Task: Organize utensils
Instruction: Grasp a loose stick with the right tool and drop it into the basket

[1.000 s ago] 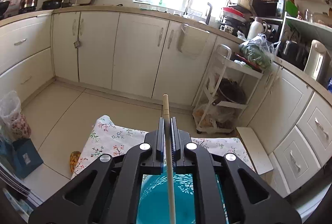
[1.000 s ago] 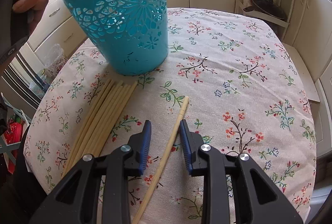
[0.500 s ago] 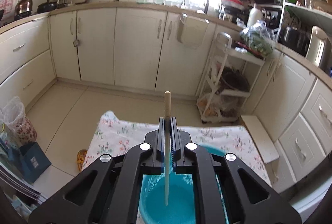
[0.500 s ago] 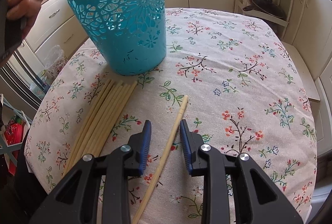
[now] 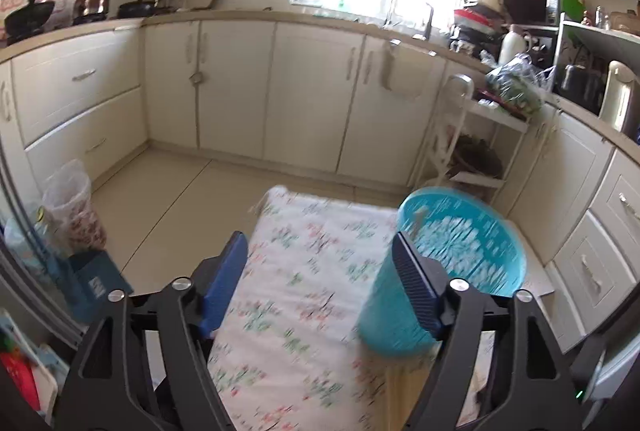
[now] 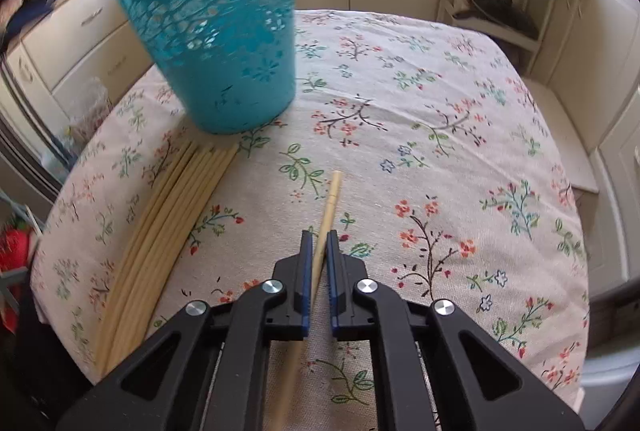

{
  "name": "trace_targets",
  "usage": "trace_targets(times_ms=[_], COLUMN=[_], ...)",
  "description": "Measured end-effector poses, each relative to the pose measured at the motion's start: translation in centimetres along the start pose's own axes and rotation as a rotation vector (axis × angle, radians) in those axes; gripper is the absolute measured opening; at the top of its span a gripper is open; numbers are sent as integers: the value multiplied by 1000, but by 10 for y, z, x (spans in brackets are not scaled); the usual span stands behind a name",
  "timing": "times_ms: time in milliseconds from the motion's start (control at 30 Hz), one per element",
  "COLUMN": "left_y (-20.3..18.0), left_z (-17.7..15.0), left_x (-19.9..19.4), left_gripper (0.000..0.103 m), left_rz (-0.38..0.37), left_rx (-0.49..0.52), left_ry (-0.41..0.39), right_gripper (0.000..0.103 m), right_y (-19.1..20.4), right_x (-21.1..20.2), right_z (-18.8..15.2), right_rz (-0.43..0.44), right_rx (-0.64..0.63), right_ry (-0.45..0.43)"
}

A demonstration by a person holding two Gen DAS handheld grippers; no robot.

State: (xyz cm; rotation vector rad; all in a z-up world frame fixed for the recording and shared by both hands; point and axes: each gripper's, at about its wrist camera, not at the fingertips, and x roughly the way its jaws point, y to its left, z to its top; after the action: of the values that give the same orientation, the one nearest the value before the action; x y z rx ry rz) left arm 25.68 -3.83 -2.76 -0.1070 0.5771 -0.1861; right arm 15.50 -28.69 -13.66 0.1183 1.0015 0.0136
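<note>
— Now that the left gripper [image 5: 320,283] has let its chopstick drop into the teal basket [image 5: 472,243], its jaws have just been opening and stand apart with nothing between them. What about the other side?

— The right gripper [image 6: 318,251] has just been closing and is clamped on the single chopstick [image 6: 332,191] lying on the floral tablecloth [image 6: 440,111]. A bundle of chopsticks [image 6: 168,215] waits beside the basket.

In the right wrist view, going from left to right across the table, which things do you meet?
Bundle of chopsticks → single chopstick, clamped in the right gripper → bare floral tablecloth.
</note>
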Motion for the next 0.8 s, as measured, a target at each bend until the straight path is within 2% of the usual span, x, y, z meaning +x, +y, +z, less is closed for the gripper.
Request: trace_targets(times_ms=[100,133,267,367,467,533,600,667,800], left_y=[20,23,24,23,24,27,27,25,22], left_z=[-39,-49,-81,-90,-89,-95,-97,-97,-97], left_x=[25,33,55,63,62,64,66,67,68], left_gripper=[74,74,74,74,75,75,75,75,75], left_rz=[32,38,44,40,28,22,19,17,10], left_rx=[-12,-12,-11,-1,-1,-13,-13,-10,0], left_ry=[123,156,235,263,244,258,259,256,252], right_gripper=[6,6,6,6,6,6,6,6,6], right_y=[-17,-22,-30,-19,-7,2,10,15,15], right_x=[-15,-28,-76,-104,-118,-116,-107,-92,-63], right_z=[6,11,40,73,114,138,162,184,198], right_rz=[108,169,328,389,398,401,368,333,229], right_rx=[107,148,268,294,295,300,300,320,333], right_ry=[-49,-97,-269,-391,-497,-543,-588,-610,-611])
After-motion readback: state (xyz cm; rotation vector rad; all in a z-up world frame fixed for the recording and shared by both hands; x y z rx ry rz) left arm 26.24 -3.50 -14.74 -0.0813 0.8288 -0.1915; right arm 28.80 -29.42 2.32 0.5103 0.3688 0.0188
